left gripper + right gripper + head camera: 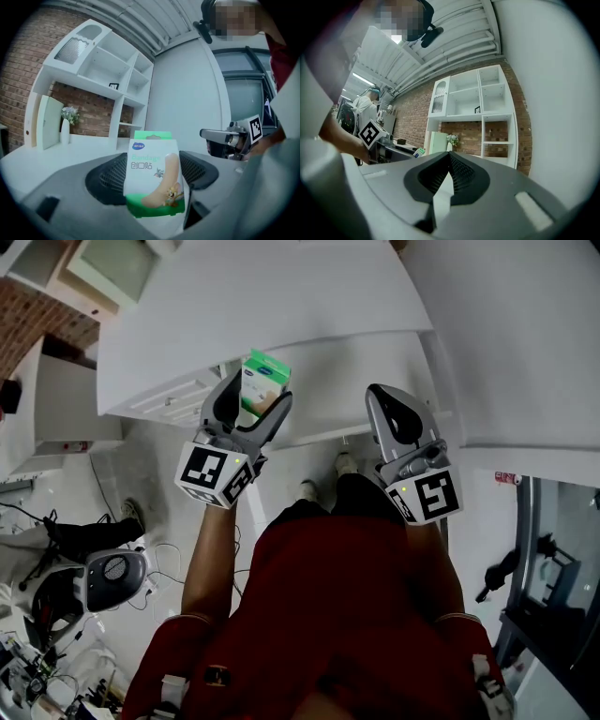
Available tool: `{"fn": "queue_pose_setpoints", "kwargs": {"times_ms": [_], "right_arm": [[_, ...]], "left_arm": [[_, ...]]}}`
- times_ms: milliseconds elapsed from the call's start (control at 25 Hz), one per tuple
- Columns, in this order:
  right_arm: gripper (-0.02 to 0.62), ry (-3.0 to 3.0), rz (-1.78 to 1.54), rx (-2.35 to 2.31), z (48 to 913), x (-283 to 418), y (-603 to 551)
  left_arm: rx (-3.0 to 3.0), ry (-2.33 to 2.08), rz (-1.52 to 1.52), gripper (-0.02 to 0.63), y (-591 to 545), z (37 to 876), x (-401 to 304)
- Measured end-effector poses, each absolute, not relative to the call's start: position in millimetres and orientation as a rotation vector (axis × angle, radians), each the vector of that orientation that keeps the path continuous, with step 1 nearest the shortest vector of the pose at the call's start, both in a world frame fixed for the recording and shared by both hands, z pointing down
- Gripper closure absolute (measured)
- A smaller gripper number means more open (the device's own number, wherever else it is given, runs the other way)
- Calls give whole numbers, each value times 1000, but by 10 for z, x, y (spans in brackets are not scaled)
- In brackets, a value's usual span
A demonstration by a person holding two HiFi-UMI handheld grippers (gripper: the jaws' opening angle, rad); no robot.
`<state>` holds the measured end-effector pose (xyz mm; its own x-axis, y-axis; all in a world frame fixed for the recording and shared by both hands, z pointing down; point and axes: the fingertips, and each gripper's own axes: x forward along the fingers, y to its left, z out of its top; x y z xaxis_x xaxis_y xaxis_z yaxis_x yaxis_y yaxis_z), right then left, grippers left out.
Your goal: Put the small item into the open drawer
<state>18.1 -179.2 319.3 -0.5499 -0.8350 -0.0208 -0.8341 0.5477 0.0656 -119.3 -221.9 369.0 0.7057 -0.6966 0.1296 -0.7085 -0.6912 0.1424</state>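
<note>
Ahead, left gripper (254,397) jaws clamp the bandage box (266,372); right gripper (382,401) alongside, jaws closed.

We note glossy printed card on the bandage box (153,176), matt ribbed black pads (110,180), rough brick wall (28,70), smooth white-painted shelving (105,70)

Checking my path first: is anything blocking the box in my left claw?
Nothing visible does. The left claw holds the box at the white desk's edge; the right claw is off to its side, shut. I can't make out the drawer.
</note>
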Motion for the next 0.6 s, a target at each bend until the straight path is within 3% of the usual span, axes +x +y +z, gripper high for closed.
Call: {"fn": "queue_pose_setpoints", "kwargs": {"times_ms": [600], "right_arm": [[583, -2796, -51, 1405, 3441, 565, -2331]], "left_arm": [[2538, -1082, 523, 256, -2743, 4820, -741]]}}
